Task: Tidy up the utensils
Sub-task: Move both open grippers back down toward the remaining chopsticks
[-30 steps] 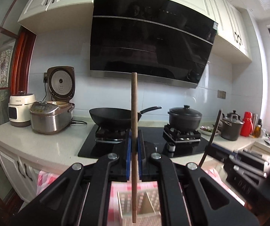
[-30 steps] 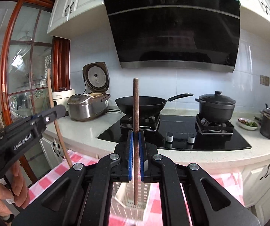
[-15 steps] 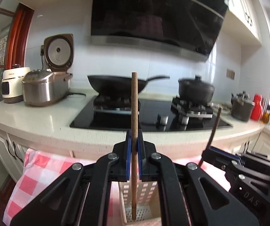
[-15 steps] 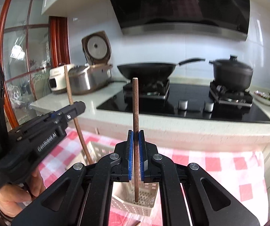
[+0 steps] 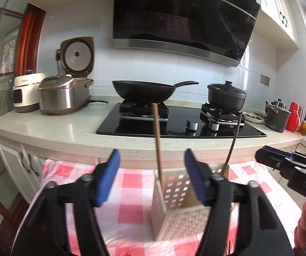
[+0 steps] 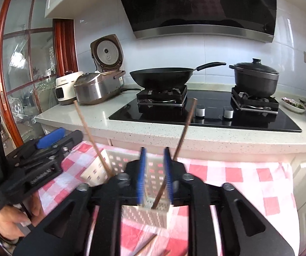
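A white perforated basket (image 5: 174, 194) (image 6: 114, 162) stands on the red-checked cloth. Two brown chopsticks stand loose in it. The left chopstick (image 5: 158, 140) (image 6: 91, 136) rises in the gap of my left gripper (image 5: 151, 179), whose jaws are opening, with both blue pads well clear of it. The right chopstick (image 5: 232, 140) (image 6: 182, 136) leans to the right; its lower part passes between the opening jaws of my right gripper (image 6: 154, 177) without being pressed. Each gripper shows in the other's view, the left gripper (image 6: 35, 155) held by a hand (image 6: 10, 219).
The checked cloth (image 5: 131, 181) covers the table in front of a white counter (image 5: 67, 128) with a black hob. A wok (image 5: 142, 90), a lidded pot (image 5: 226, 97) and rice cookers (image 5: 61, 98) sit behind. More chopsticks (image 6: 146, 245) lie on the cloth near me.
Both grippers sank toward the basket and let go of their chopsticks. The jaws went from shut to apart, and the sticks now lean in the basket.
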`<state>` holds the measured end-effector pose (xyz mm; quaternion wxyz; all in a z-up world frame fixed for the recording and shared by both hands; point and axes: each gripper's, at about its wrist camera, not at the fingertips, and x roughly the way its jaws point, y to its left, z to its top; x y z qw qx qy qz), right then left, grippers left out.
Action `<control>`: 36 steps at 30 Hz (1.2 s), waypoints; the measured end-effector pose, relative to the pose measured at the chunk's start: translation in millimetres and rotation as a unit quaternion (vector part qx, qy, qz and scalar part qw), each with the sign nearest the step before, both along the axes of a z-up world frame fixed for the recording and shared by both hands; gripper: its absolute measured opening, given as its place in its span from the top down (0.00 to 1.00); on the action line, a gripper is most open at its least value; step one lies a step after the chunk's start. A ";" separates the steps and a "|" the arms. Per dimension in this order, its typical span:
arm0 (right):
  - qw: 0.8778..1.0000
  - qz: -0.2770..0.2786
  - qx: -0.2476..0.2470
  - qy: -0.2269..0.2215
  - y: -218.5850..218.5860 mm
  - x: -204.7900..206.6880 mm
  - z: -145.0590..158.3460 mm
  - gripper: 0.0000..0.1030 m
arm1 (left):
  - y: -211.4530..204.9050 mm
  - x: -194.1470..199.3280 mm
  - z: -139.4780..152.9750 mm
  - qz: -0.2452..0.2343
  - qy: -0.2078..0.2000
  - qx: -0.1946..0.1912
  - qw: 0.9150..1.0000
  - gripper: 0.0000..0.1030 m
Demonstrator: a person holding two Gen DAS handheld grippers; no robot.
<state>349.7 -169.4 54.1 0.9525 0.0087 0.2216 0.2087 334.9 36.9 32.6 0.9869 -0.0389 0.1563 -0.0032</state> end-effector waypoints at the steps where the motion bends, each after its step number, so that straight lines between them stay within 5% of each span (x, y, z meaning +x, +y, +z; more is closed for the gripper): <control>1: 1.000 -0.003 0.002 -0.001 -3.2 -7.9 -1.7 0.61 | 1.4 -8.2 1.2 0.002 0.000 0.001 1.000 0.32; 3: 1.000 -0.008 0.004 -0.002 -8.4 -21.9 -5.5 0.58 | 4.1 -27.5 -1.2 0.003 0.006 0.006 1.000 0.21; 9: 0.998 -0.042 0.015 0.048 -27.4 -58.0 -43.0 0.58 | 15.4 -79.2 -22.2 0.032 0.028 0.008 0.999 0.08; 17: 0.989 -0.075 0.015 0.123 -43.4 -75.9 -102.3 0.58 | 27.8 -111.0 -64.2 0.040 0.093 -0.004 0.995 0.08; 25: 0.979 -0.094 0.001 0.178 -39.7 -74.5 -150.5 0.59 | 35.4 -126.4 -93.3 0.051 0.114 -0.008 0.992 0.08; 36: 0.969 -0.114 -0.037 0.214 -21.1 -64.0 -171.6 0.64 | 49.0 -118.5 -111.4 0.058 0.141 -0.014 0.988 0.08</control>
